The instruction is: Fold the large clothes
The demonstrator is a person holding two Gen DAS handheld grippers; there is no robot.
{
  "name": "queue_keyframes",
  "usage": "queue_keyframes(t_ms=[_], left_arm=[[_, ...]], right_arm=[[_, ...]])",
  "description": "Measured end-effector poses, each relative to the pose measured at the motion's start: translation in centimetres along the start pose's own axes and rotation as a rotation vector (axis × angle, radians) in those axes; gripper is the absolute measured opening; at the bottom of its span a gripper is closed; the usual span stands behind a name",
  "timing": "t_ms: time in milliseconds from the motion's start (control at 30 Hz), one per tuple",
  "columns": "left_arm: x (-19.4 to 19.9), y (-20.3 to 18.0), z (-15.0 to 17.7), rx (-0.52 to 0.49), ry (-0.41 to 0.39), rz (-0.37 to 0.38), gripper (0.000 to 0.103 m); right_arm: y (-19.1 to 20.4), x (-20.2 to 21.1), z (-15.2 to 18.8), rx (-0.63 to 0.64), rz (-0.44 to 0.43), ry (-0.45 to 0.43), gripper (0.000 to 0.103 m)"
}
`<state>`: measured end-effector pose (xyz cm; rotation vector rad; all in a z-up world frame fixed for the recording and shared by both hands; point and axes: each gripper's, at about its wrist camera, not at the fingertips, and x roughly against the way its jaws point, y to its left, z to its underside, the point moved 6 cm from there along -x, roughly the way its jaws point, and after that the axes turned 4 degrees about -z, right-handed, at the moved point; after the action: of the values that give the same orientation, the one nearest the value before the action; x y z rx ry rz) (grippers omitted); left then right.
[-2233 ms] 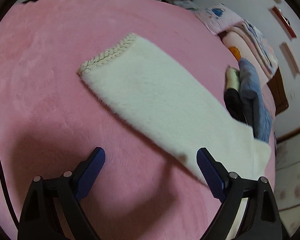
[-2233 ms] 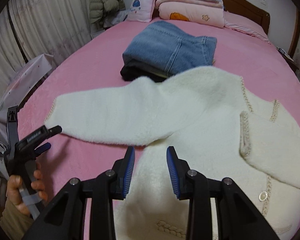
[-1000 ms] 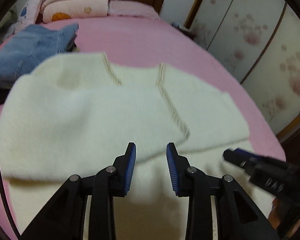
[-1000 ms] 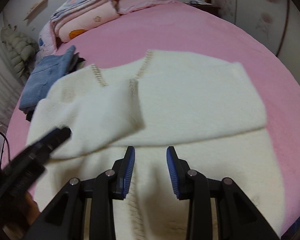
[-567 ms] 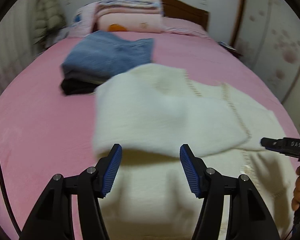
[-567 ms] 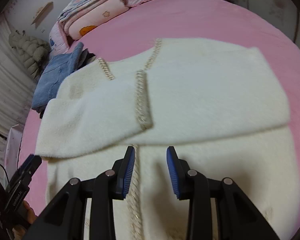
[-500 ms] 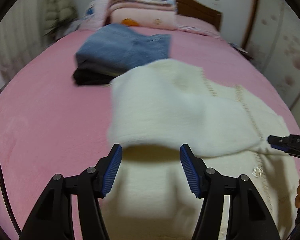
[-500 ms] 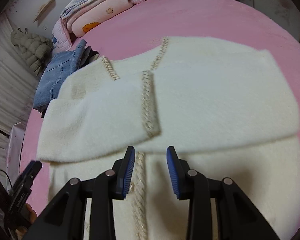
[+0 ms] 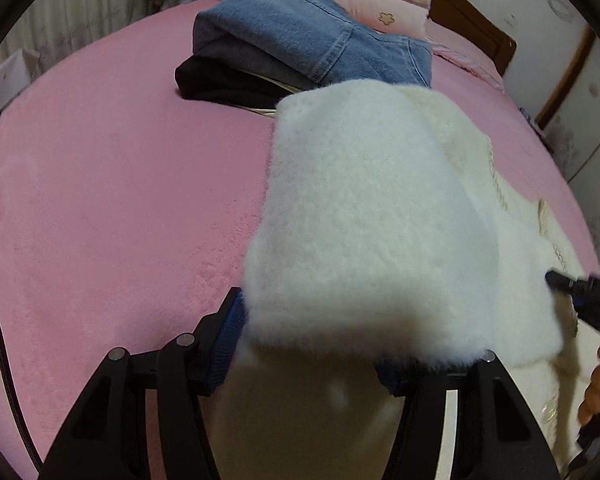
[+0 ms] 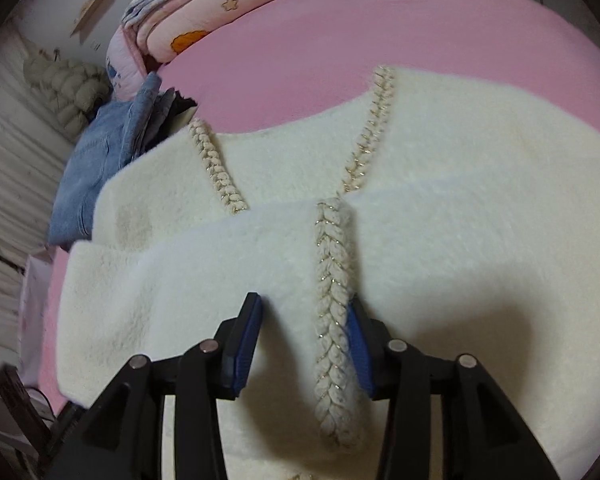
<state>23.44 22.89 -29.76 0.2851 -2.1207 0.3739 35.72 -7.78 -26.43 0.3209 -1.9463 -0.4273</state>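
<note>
A bed point(image 9: 100, 184) covered in pink plush is filling both views, with pale curtains on one side and a wooden headboard point(image 9: 472, 40) at the far end. Lying across the pink cover is a fluffy cream cardigan point(image 10: 460, 208), front side up, its opening edged with braided trim point(image 10: 212, 168), both sleeves folded in across the chest. Beyond its shoulder, a stack of folded clothes topped by blue jeans point(image 9: 312, 36) is sitting on the bed, and folded pink quilts point(image 10: 204, 12) are resting near the headboard.

The left tongs point(image 9: 312, 344) are standing spread, a little less wide than half a second ago, with the folded edge of the left sleeve point(image 9: 360, 220) lying over and between them, hiding the far pad; the pads are not visibly pressing on it. The right tongs point(image 10: 304, 344) have just been closing around the right sleeve's braided cuff point(image 10: 332, 320), which is lying between the blue pads; the right-hand pad is touching the cuff, the other is standing apart.
</note>
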Motion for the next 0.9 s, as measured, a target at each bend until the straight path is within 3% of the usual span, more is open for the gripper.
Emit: queue_keyframes(t_ms=[67,167,300,367,433,567,667,767,900], left_arm=[[-0.3,-0.1,-0.3,0.011,0.003,0.004,0.053],[-0.6,-0.5,-0.6,-0.011,-0.005,-0.022,0.053],[-0.7,-0.8,-0.6,-0.011,-0.004,-0.026,0.052],[-0.5,-0.9,-0.5,-0.014,-0.003,-0.025,0.052],[-0.6,-1.2,-0.5,-0.035,-0.001,-0.039,0.052],[-0.4,-1.4,-0.1,-0.070,0.018,-0.054,0.052],[0.3,-1.3,0.0,-0.092,0.044,-0.033,0.052],[2.4,-1.2,0.6,-0.146,0.047,0.001,0.052],[5.9,-1.3,0.5,-0.188,-0.005,0.052,0.052]], right_arm=[[1.3,0.8,-0.2,0.059,-0.019,-0.012,0.016],[2.7,4.8,-0.8,0.136,-0.005,-0.124,0.015],[2.1,11.5,-2.1,0.147,0.088,-0.327,0.016],[1.0,12.6,-2.3,0.148,0.145,-0.369,0.016],[-0.7,11.9,-2.2,0.145,0.210,-0.343,0.016],[-4.1,6.7,-0.8,0.101,0.254,-0.158,0.021],[-6.1,4.8,0.3,0.048,0.327,-0.067,0.030],[-7.0,6.2,1.0,-0.053,0.228,-0.076,0.034],[-7.6,8.3,2.5,-0.090,0.179,-0.086,0.034]])
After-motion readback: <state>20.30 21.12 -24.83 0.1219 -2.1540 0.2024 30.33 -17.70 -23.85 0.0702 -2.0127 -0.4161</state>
